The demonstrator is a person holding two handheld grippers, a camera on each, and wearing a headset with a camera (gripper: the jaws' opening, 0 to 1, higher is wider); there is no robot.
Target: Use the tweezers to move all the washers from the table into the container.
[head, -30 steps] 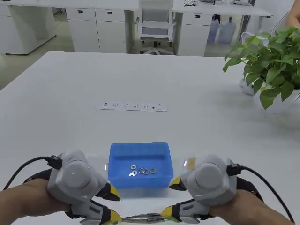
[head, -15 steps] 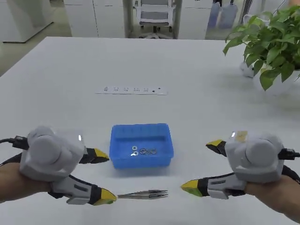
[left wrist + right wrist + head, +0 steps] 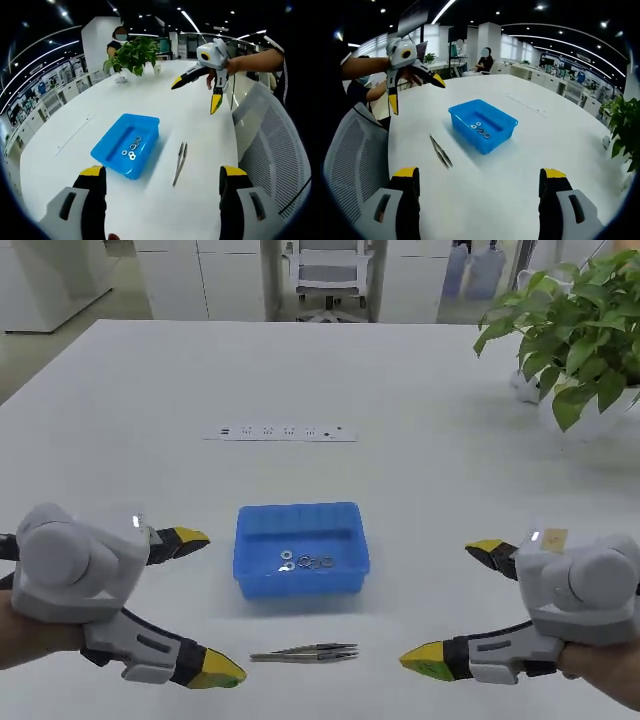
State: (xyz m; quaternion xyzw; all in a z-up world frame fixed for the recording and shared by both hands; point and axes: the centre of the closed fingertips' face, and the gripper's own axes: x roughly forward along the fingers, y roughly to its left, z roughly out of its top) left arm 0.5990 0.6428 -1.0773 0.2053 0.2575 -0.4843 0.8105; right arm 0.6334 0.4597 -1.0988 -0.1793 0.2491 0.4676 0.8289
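- Table (image 3: 420, 420): a white workbench, seen from the head view.
- Container (image 3: 300, 512): a blue rectangular tray near the front middle of the table, standing flat.
- Washers (image 3: 305, 562): a small cluster of metal rings lying on the floor of the container, close together; their number is too small to count surely.
- Tweezers (image 3: 305, 651): lying flat on the table at 6 o'clock from the container, near it but apart, untouched by either tool; their tips point toward 3 o'clock.
- Left gripper (image 3: 210, 605): at 8 o'clock from the container, held above the table. Its yellow-tipped jaws are spread wide with nothing between them. In the left gripper view the tweezers and container lie ahead, between the two jaws.
- Right gripper (image 3: 447, 604): at 4 o'clock from the container, also jaws wide apart and empty-handed, clear of the tweezers.
- Power strip (image 3: 280, 434): a white bar at 12 o'clock from the container, well apart.
- Plant (image 3: 570, 330): green leaves at 2 o'clock, at the table's far right edge.
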